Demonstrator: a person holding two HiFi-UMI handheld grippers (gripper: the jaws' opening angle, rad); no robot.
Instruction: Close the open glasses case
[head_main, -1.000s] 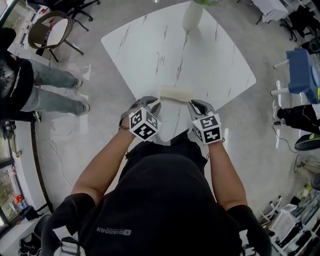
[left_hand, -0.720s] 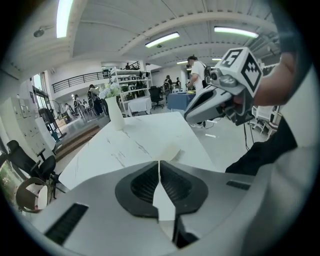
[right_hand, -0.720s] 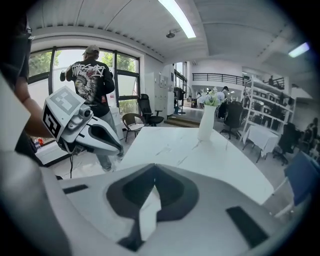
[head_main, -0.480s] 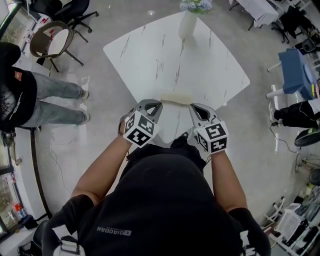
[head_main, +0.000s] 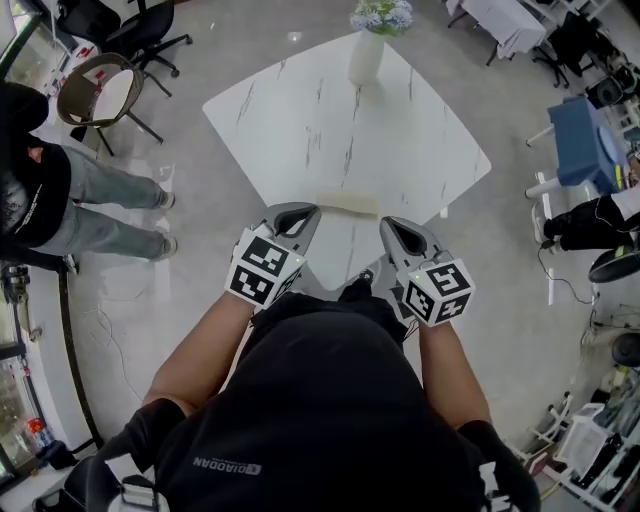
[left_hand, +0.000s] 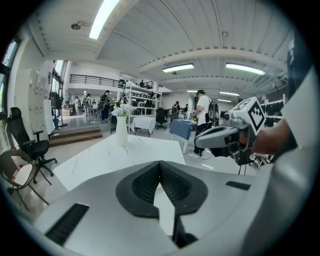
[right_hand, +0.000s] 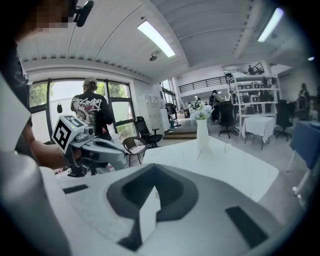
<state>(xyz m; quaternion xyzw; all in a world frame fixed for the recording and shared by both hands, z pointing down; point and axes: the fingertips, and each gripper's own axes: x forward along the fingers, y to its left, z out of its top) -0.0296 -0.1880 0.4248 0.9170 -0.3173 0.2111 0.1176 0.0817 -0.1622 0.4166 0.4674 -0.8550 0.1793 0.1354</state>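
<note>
Glasses case (head_main: 348, 203): pale cream, low and flat, too small to tell whether the lid is up or down. It lies on the white marble table (head_main: 330, 120) at the near edge, just beyond my two tongs and between their tips. Its long axis runs left-right across my view, along the table edge. I can't tell which end is which. My left gripper (head_main: 303, 213) has its jaws pressed together, nothing in them. Right gripper (head_main: 390, 227) is the same, also empty. Neither touches the case.
</note>
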